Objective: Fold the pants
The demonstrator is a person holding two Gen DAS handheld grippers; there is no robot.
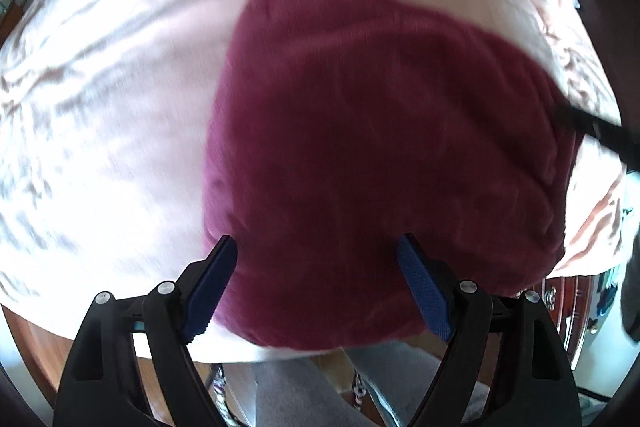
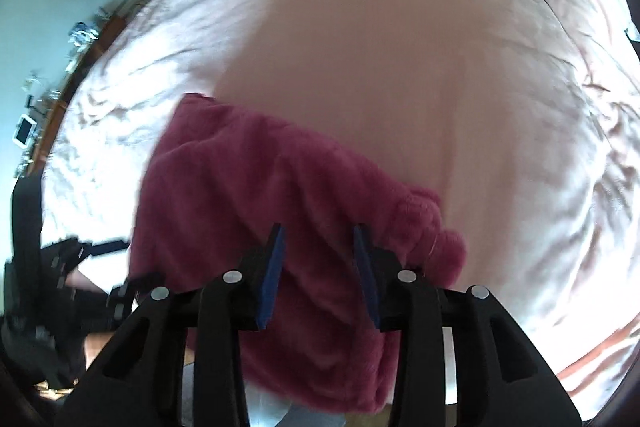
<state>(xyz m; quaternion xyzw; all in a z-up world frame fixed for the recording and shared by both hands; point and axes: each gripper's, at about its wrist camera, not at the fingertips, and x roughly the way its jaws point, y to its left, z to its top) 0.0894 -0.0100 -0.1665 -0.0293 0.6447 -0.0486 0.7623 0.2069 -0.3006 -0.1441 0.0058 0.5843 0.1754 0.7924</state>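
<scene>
- A pair of fuzzy, dark-red pants (image 1: 380,155) lies on a bed covered with a pale pink bedspread (image 1: 100,107), right at the near edge where the person stands.
- The pants are already gathered into a compact, roughly rectangular bundle with rounded corners, which suggests most of the folding is done.
- From the right wrist view, the bundle's far right corner is lumpy, with a thick rolled edge of fabric (image 2: 432,227) bulging just beyond the right gripper's tips, so the fold is not tidy there.
- The left gripper (image 1: 316,247) hovers over the near left part of the bundle, pointing steeply down. Its jaws stand wide apart and hold nothing; the cloth shows between them, but the blue pads (image 1: 424,291) are not pressing on it.
- The right gripper (image 2: 320,231) hovers over the near right part of the bundle, also pointing down. Its jaws are partly apart, with red fabric visible in the gap, and they do not appear to pinch it.
- Both views are motion-blurred, so fine creases cannot be made out.
- The person's grey trouser legs (image 1: 304,387) show below the left gripper, at the bed's edge.
- My judgement: what is left is at most smoothing the lumpy corner or one last fold; I cannot tell whether another fold is intended.
</scene>
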